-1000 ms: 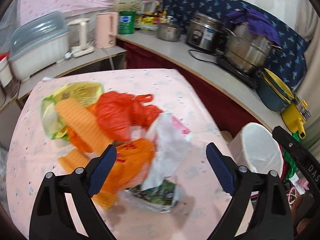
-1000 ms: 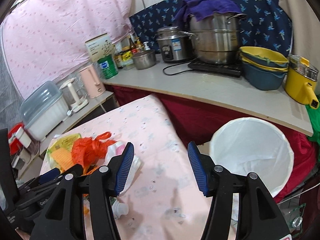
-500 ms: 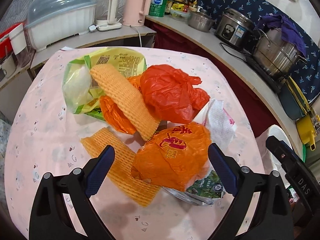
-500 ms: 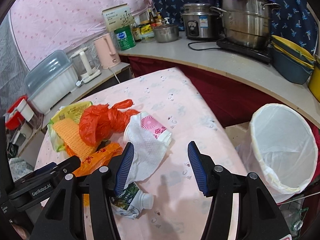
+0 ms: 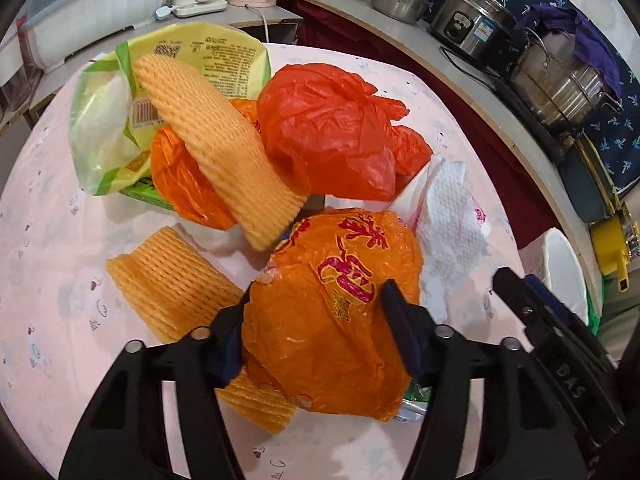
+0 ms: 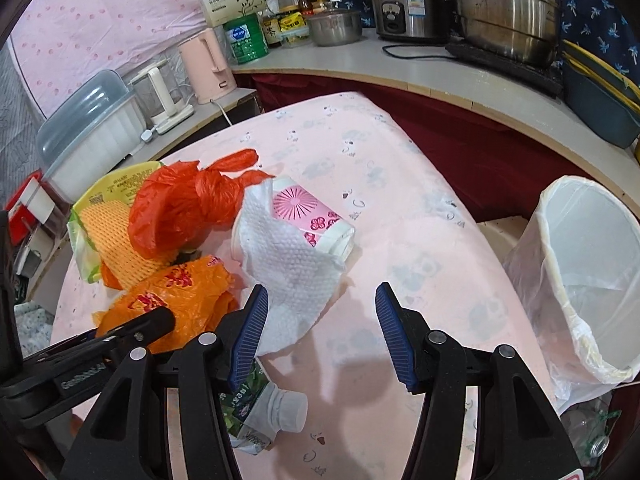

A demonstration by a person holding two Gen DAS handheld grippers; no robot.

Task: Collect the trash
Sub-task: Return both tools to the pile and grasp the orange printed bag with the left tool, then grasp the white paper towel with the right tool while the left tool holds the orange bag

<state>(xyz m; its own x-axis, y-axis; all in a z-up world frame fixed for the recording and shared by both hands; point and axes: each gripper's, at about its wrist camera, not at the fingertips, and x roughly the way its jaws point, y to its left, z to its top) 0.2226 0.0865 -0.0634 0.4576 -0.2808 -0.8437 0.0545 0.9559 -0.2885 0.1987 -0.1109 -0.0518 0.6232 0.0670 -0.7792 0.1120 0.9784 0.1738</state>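
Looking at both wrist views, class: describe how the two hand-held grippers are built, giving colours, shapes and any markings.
Both are alike. The left gripper and the right gripper each have two black, angular plastic arms with silver rivets. Their fingers carry ribbed blue pads. White lettering shows on the black bodies: "DAS" on one, "GenRobot.AI", partly legible, on the other.

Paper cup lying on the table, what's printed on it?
Pink sunburst and small pink flowers on white, on the paper cup; clearest in the right wrist view.

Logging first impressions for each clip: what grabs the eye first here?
The heap of bright trash on the pink tablecloth: the left gripper is closing around an orange plastic bag, with a red plastic bag behind it. To the right stands a white lined bin.
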